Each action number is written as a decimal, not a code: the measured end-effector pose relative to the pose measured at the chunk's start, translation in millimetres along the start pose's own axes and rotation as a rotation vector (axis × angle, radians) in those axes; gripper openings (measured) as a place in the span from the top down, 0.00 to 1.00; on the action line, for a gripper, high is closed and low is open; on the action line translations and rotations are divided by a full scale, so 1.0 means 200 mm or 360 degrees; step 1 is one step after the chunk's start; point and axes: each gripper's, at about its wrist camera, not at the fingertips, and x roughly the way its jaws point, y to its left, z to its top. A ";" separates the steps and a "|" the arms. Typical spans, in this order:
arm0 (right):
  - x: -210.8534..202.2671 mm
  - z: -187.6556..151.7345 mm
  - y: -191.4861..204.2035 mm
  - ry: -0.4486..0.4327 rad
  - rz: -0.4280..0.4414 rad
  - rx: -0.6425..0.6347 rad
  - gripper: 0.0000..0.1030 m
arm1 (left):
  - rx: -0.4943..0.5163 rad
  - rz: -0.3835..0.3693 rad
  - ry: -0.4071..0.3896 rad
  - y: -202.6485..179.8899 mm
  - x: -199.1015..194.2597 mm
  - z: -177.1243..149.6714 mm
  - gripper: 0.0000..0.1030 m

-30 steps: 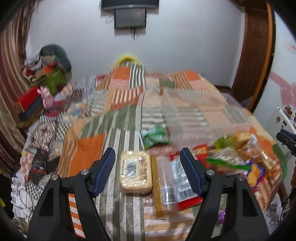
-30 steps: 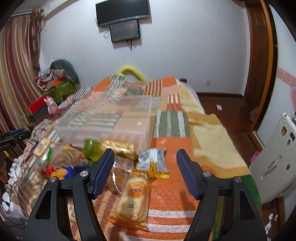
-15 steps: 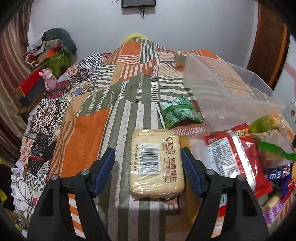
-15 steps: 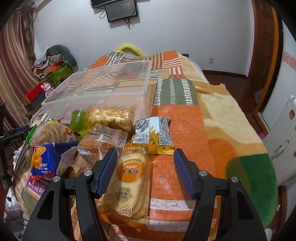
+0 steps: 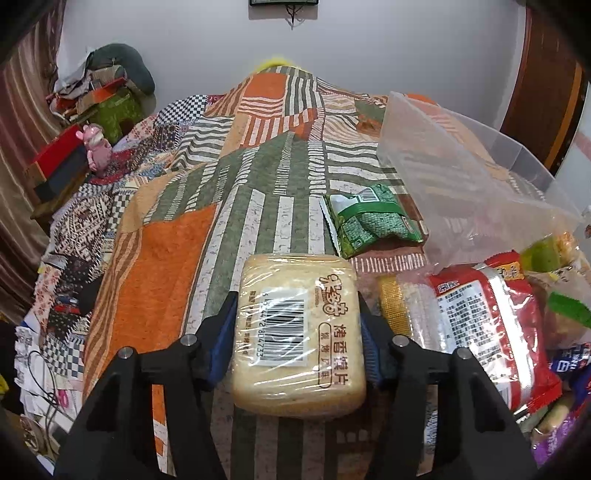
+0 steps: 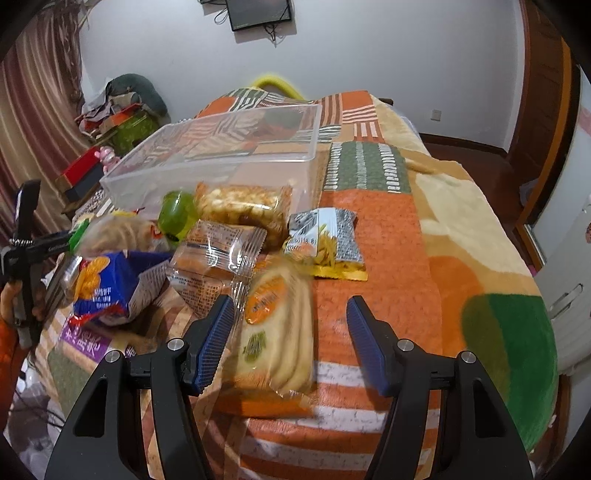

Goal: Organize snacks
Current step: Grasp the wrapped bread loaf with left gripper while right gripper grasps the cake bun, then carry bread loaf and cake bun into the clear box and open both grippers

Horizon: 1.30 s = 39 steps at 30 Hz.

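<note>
A patchwork blanket (image 5: 177, 273) covers the bed before me; a pink toy (image 5: 96, 147) sits by my clutter pile (image 5: 107, 88), a screen (image 6: 260, 14) on the wall.

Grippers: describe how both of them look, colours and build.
Left gripper and right gripper match: black angular plastic arms with triangular cut-outs, silver round bolts at the joints, and blue ribbed pads lining the inner finger faces. No cables show.

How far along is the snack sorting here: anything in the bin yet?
Nothing looks done: the clear bin appears empty, with the snacks lying on the bed beside it. In hand: the left claw has just closed on the toast pack. The right claw is open around the rice cracker bag, not gripping. All packs remain to be binned.
</note>
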 end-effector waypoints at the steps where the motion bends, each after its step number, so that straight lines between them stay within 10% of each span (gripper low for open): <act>1: 0.01 0.00 0.00 0.0015 0.0002 -0.0012 0.42 | 0.0008 0.0008 -0.0006 0.00 0.00 0.00 0.46; 13: 0.03 -0.01 -0.01 0.0018 -0.0002 0.0042 0.68 | 0.0012 -0.0027 -0.0070 -0.02 -0.17 0.00 0.46; 39: -0.24 0.29 0.10 -0.0417 0.0064 -0.0073 0.69 | 0.0059 -0.0189 -0.0373 -0.29 -0.59 0.21 0.46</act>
